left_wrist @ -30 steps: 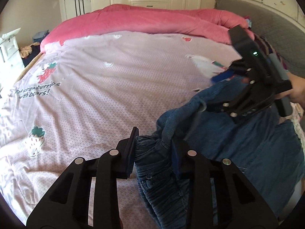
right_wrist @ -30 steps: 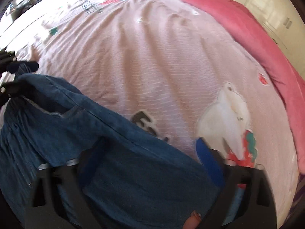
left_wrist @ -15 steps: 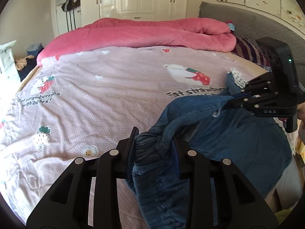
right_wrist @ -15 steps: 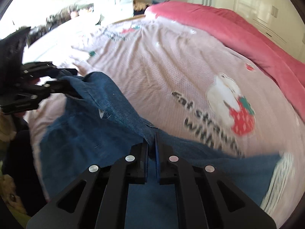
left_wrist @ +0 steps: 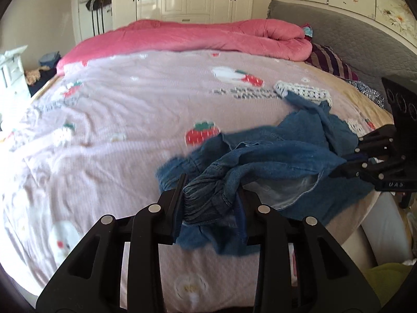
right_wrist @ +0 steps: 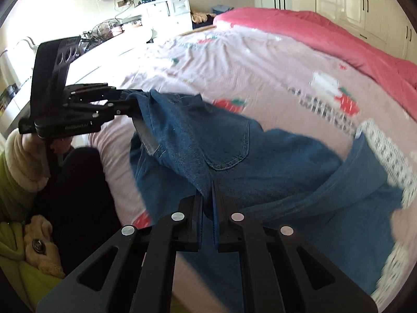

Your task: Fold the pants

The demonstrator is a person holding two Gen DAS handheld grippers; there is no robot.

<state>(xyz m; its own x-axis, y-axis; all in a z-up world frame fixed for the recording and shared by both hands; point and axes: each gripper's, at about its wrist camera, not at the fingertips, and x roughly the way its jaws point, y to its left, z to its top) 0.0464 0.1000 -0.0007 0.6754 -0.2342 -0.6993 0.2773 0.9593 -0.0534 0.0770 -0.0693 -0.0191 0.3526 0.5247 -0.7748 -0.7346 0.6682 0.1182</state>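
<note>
Pants: blue denim pants (left_wrist: 276, 156) with a white lace hem, bunched up, partly lifted, near the bed's near edge and its right corner.
Bed: wide bed with a pink strawberry-print sheet (left_wrist: 125, 120); rolled pink quilt (left_wrist: 198, 36) along the far edge.
Left claw: black two-finger left gripper (left_wrist: 211, 203), squeezed onto a thick gathered wad of the waist; jaws held apart only by the cloth.
Right claw: black two-finger right gripper (right_wrist: 207, 208), pinched narrow on a thin waist edge, right beside the back pocket (right_wrist: 229, 146).
Waist line: stretched between both claws, running along the near edge of the bed, a bit slack and twisted.
Long way of the pants: legs trail off from the claws toward the middle of the bed and the far right corner; lace hem (right_wrist: 385, 154) lies flat on the sheet there.
Nearer claw: both equally on the waist; lace hem far from either.
Next move, a guess: pull the claws apart to make the waist straight, then lay it down flat on the sheet.
Worry: fat wad in the left claw could hide a twist and spoil the fold.
</note>
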